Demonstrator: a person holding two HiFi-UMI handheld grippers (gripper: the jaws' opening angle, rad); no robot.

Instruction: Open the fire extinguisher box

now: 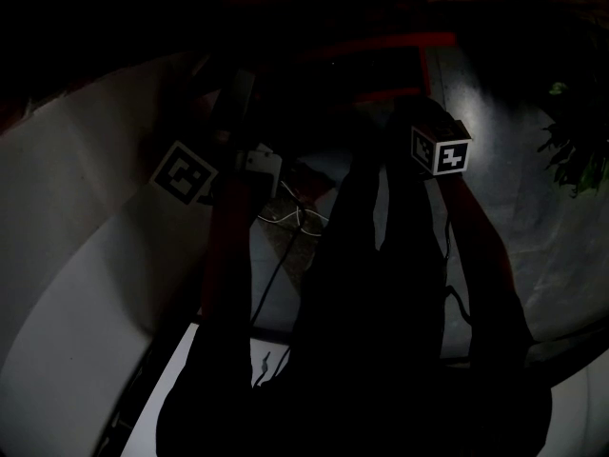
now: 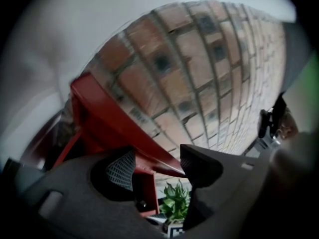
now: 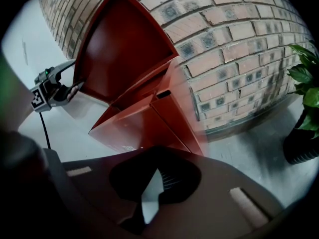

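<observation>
The red fire extinguisher box [image 3: 144, 123] stands on the floor against a brick wall [image 3: 239, 59], its lid [image 3: 122, 44] swung up. My left gripper [image 2: 157, 161] has its jaws wide, and the lid's red edge [image 2: 109, 118] runs between them; the ribbed pad [image 2: 122, 169] stands off it. In the right gripper view the left gripper [image 3: 52, 88] sits at the lid's left edge. My right gripper [image 3: 149, 193] hangs back from the box, jaws nearly together with nothing in them. The head view is very dark; both marker cubes [image 1: 184, 172] [image 1: 440, 149] show.
A potted plant [image 3: 306, 98] stands on the floor right of the box, also visible as the plant [image 2: 174, 203] in the left gripper view. A cable [image 1: 285, 222] trails from the left gripper. Pale floor [image 3: 65, 128] spreads left of the box.
</observation>
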